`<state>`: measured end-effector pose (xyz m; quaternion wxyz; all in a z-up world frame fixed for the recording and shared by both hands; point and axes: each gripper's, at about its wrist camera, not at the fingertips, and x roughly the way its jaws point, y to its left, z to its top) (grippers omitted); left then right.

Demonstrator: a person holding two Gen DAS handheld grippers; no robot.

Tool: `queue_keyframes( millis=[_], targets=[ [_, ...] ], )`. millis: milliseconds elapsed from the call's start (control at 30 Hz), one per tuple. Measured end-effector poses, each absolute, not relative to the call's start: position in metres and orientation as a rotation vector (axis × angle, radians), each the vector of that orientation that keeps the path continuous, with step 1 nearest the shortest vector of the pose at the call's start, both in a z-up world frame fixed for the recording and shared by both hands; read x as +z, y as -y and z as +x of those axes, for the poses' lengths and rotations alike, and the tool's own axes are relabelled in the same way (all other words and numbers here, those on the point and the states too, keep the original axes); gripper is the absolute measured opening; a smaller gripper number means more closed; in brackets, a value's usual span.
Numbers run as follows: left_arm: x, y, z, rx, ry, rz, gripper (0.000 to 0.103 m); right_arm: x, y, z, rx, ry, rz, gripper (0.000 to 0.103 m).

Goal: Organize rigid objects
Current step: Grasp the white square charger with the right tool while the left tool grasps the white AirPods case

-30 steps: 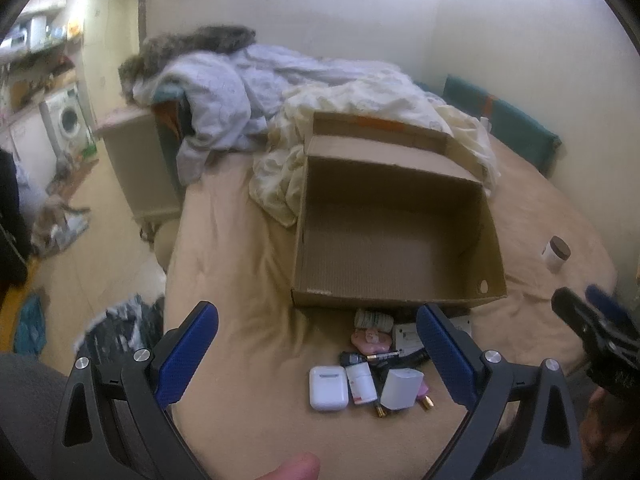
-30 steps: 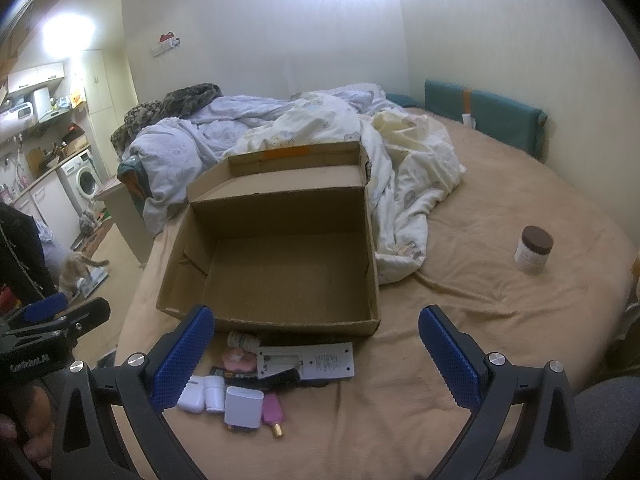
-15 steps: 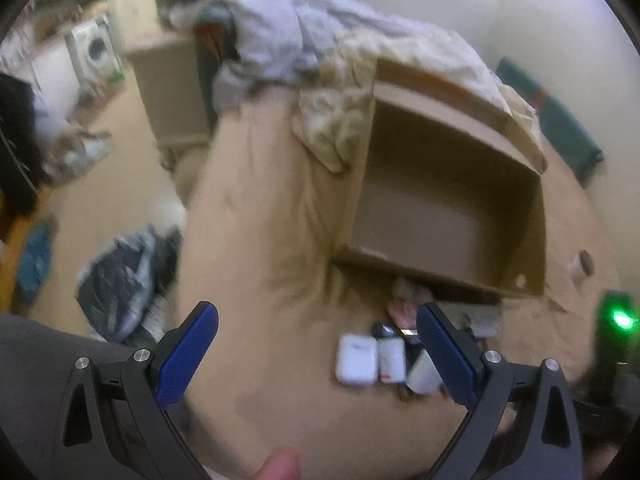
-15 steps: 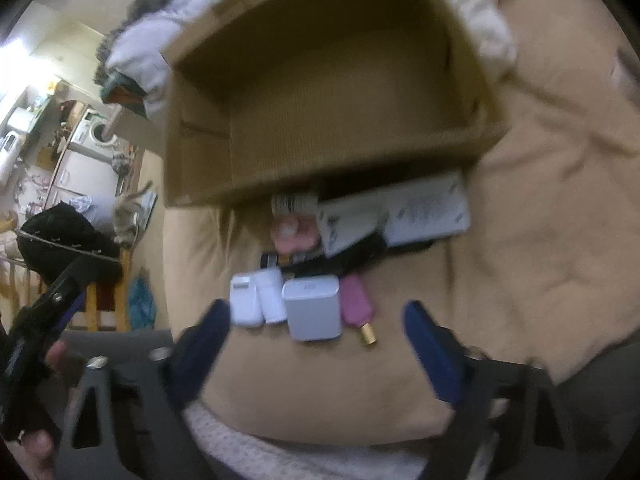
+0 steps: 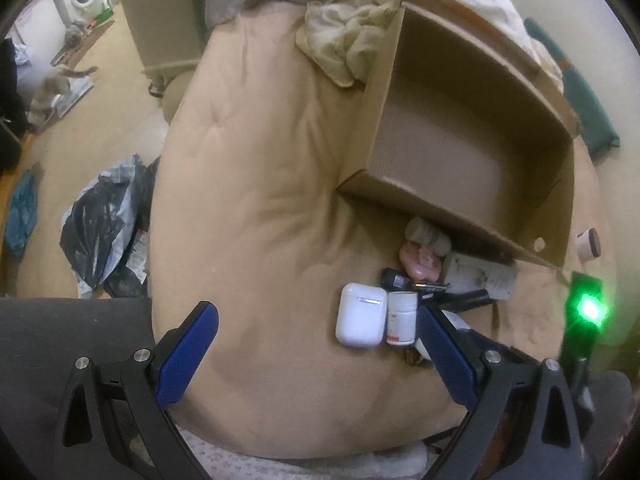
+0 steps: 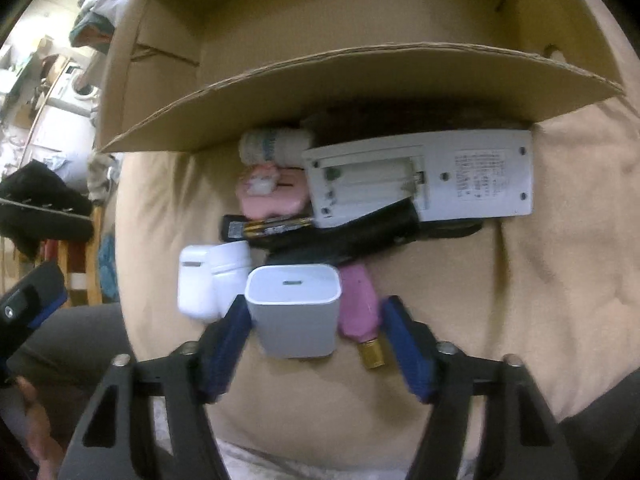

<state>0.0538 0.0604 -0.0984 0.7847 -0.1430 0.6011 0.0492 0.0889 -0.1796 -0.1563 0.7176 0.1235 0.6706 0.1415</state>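
Note:
An open cardboard box [image 5: 472, 148] sits on the tan bed; it also shows in the right wrist view [image 6: 320, 80]. Small items lie in front of it: a white earbud case [image 5: 360, 314], a white bottle [image 5: 401, 316], a pink item [image 5: 420, 260] and a white remote [image 6: 424, 176]. My right gripper [image 6: 316, 320] is open, its fingers straddling a white charger cube [image 6: 294, 308] and a pink tube [image 6: 358, 304]. My left gripper [image 5: 316, 330] is open and empty above the bed, left of the pile.
A small jar [image 5: 588, 242] stands right of the box. Crumpled bedding [image 5: 348, 40] lies behind it. A black plastic bag [image 5: 104, 232] lies on the floor left of the bed. The bed's front edge is right below both grippers.
Both grippers have tilted down and moved closer to the pile. My right gripper has narrowed and come around the charger cube and pink tube. Left stays wide open.

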Motion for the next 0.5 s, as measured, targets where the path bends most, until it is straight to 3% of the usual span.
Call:
queue_keyframes(
  millis=[33, 67, 500],
  targets=[
    [-0.102, -0.062, 0.056, 0.115, -1.312, -0.311, 0.099, -0.154, 0.18, 0.09, 0.327, -1.48, 0.275, 0.061],
    [-0.104, -0.063, 0.056, 0.12, -1.321, -0.316, 0.099, -0.149, 0.18, 0.09, 0.35, -1.468, 0.279, 0.049],
    [-0.148, -0.03, 0.081, 0.089, -1.493, -0.141, 0.098, -0.073, 0.233, 0.102, 0.444, -1.363, 0.299, 0.045]
  ],
)
